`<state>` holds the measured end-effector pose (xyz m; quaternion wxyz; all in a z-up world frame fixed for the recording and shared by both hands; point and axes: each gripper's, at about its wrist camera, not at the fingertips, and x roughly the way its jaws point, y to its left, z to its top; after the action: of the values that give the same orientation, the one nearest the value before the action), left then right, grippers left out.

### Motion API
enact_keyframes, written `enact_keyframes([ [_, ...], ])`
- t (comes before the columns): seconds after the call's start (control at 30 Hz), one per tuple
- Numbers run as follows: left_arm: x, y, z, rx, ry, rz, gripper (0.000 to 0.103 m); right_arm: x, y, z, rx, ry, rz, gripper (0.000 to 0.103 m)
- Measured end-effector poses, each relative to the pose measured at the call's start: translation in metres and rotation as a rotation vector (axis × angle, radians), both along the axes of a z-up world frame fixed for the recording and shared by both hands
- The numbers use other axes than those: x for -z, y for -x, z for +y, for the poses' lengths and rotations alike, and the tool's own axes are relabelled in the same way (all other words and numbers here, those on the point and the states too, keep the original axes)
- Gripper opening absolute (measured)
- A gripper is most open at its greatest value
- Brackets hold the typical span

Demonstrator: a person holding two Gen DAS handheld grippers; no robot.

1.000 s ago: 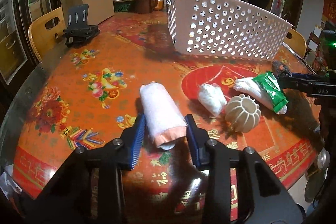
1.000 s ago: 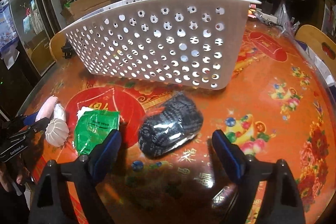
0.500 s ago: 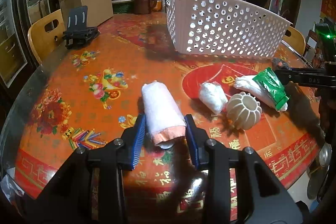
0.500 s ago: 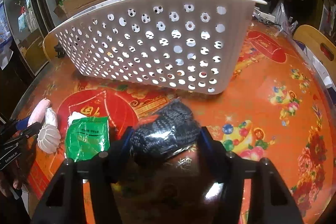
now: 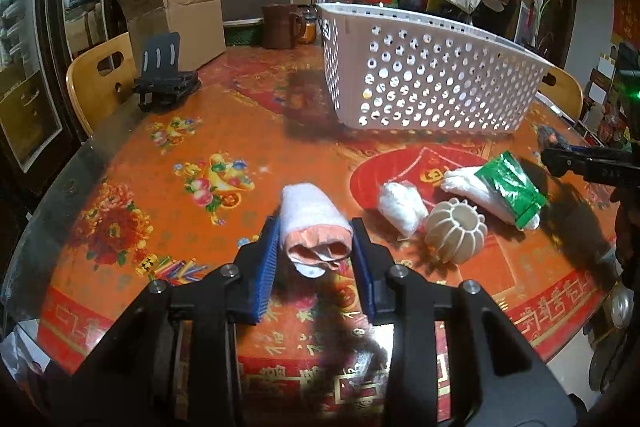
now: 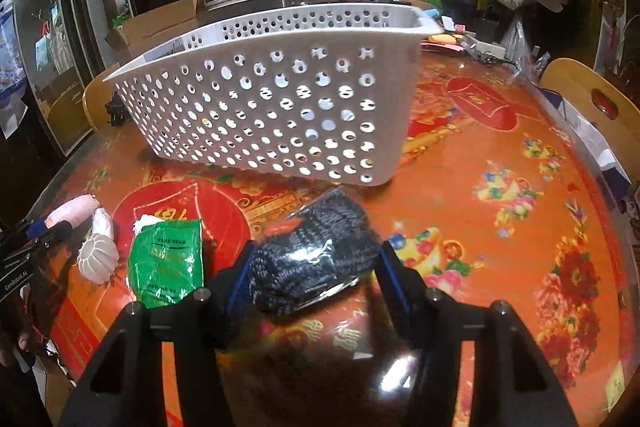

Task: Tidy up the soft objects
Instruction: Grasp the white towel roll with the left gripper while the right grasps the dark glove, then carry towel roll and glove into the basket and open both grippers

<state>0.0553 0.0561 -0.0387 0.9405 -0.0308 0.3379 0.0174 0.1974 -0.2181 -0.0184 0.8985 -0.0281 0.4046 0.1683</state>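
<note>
My left gripper [image 5: 316, 247] is shut on a rolled pink-and-white towel [image 5: 312, 223] and holds it just above the table. My right gripper [image 6: 316, 267] is shut on a dark knitted item in clear wrap [image 6: 316, 259], lifted off the table. A white perforated basket [image 5: 424, 75] stands at the back of the table; it also shows in the right wrist view [image 6: 272, 107]. On the table lie a small white bundle [image 5: 400, 207], a white ribbed ball [image 5: 456, 231] and a green-and-white packet [image 5: 508, 187].
The round table has an orange-red patterned cover [image 5: 200, 147]. A black phone stand [image 5: 164, 83], a brown mug [image 5: 280, 27] and cardboard boxes [image 5: 176, 11] are at the back left. Wooden chairs [image 5: 100, 79] stand around the edge.
My right gripper closed on the dark knitted item and lifted it. My left gripper tightened on the towel roll and raised it slightly.
</note>
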Motion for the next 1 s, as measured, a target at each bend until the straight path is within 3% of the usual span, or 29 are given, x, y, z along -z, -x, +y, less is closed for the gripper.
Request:
enact_keyframes([
  [0.6,-0.029,0.006,-0.003,-0.004,-0.004,-0.090,0.030,-0.019,0.014,-0.029,0.030,-0.037,-0.040,0.058],
  [1.0,-0.075,-0.008,0.001,0.019,0.002,-0.152,0.029,-0.053,0.016,-0.036,0.022,-0.042,-0.092,0.058],
])
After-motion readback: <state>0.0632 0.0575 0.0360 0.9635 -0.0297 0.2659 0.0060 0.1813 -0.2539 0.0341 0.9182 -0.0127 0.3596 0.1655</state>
